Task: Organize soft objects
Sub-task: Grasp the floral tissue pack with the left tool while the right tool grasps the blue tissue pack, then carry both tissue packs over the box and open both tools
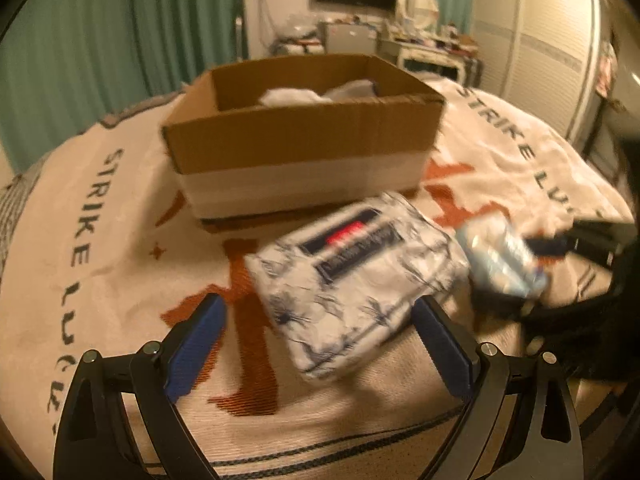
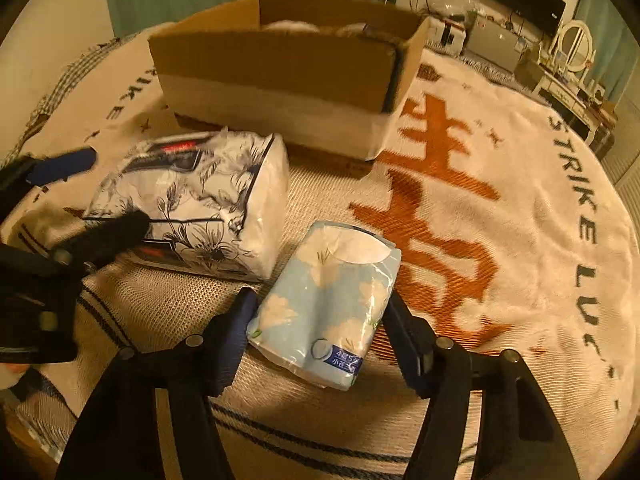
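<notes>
The left gripper (image 1: 318, 334) stands wide, its blue pads on either side of the near end of the floral tissue pack (image 1: 356, 276), with no contact that can be made out through the blur. The right gripper (image 2: 320, 340) is also spread wide, its pads flanking the blue roll pack (image 2: 328, 300), close to its sides but seemingly not pressing.

Ahead of both tongs, past the packs, the cardboard box (image 1: 296, 136) sits on the blanket (image 1: 100, 280).

The left view looks into the box and shows white soft items (image 1: 316, 94); the right view catches only a sliver of them over the rim. The right view shows the roll pack's cloud print and label sharply, and the left gripper beside the floral pack; the left view shows the roll pack as a blur to the right.
</notes>
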Available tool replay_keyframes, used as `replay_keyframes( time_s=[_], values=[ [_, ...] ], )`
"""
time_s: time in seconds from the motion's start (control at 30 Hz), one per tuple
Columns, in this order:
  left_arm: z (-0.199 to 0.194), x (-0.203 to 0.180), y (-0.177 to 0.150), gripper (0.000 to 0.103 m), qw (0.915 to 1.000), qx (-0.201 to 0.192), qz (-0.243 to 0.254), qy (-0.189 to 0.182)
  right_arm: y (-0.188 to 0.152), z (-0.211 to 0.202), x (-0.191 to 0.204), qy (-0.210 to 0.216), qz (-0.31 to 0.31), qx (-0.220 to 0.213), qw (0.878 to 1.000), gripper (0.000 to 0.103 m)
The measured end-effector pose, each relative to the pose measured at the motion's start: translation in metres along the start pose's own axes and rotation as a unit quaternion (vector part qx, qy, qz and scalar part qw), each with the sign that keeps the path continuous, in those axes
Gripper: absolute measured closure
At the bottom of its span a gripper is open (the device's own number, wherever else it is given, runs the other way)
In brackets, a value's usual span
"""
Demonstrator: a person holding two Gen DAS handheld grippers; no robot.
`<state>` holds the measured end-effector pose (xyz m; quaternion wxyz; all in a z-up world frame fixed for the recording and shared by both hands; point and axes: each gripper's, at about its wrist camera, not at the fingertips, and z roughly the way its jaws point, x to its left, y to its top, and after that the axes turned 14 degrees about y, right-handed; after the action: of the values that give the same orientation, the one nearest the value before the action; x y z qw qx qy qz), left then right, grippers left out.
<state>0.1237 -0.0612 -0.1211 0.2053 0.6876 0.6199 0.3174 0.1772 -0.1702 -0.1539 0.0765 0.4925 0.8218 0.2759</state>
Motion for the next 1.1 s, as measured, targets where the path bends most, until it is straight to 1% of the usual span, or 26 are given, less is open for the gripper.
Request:
replay_keyframes(
  time_s=[0.13, 0.2, 0.3, 0.4, 0.5, 0.53, 0.57, 0.6, 0.67, 0.77, 0.83, 0.97, 1.1],
  values=[
    [0.013, -0.008, 0.000, 0.007, 0.9998, 0.019, 0.010, -0.002, 0.000, -0.014, -0.017, -0.003, 0.027, -0.011, 1.000, 0.039],
    [0.018, -0.008, 0.003, 0.007, 0.9998, 0.017, 0.005, -0.001, 0.002, -0.018, -0.022, -0.005, 0.034, -0.015, 0.999, 0.039],
    [0.027, -0.008, 0.007, 0.009, 0.9997, 0.019, -0.002, -0.013, 0.003, -0.021, -0.023, -0.007, 0.035, -0.020, 0.999, 0.039],
    [0.029, -0.010, 0.008, 0.017, 0.9998, 0.013, 0.002, -0.017, 0.005, -0.021, -0.022, -0.008, 0.031, -0.021, 0.999, 0.039],
    [0.029, -0.012, 0.008, 0.031, 0.9997, 0.006, 0.012, -0.021, 0.005, -0.021, -0.023, -0.006, 0.031, -0.022, 0.999, 0.039],
    [0.027, -0.012, 0.007, 0.040, 0.9997, 0.004, 0.014, -0.021, 0.005, -0.020, -0.023, -0.006, 0.031, -0.022, 0.999, 0.039],
    [0.026, -0.012, 0.007, 0.046, 0.9996, 0.003, 0.015, -0.024, 0.005, -0.020, -0.022, -0.006, 0.031, -0.023, 0.999, 0.039],
    [0.024, -0.011, 0.006, 0.048, 0.9996, 0.002, 0.018, -0.024, 0.005, -0.020, -0.023, -0.006, 0.031, -0.023, 0.999, 0.039],
    [0.021, -0.011, 0.006, 0.057, 0.9995, 0.002, 0.019, -0.025, 0.004, -0.021, -0.022, -0.006, 0.031, -0.024, 0.999, 0.039],
    [0.011, -0.006, 0.002, 0.065, 0.9993, -0.003, 0.005, -0.036, 0.003, -0.027, -0.018, -0.008, 0.030, -0.031, 0.999, 0.039],
    [0.003, -0.002, 0.001, 0.068, 0.9989, -0.006, -0.002, -0.046, 0.003, -0.034, -0.015, -0.011, 0.028, -0.042, 0.999, 0.039],
    [-0.023, 0.004, 0.002, 0.071, 0.9980, -0.028, -0.007, -0.056, -0.001, -0.051, -0.008, -0.007, 0.039, -0.062, 0.997, 0.039],
    [-0.055, 0.013, 0.013, 0.076, 0.9963, -0.057, -0.016, -0.062, 0.000, -0.074, 0.004, -0.012, 0.042, -0.085, 0.995, 0.039]
  ],
)
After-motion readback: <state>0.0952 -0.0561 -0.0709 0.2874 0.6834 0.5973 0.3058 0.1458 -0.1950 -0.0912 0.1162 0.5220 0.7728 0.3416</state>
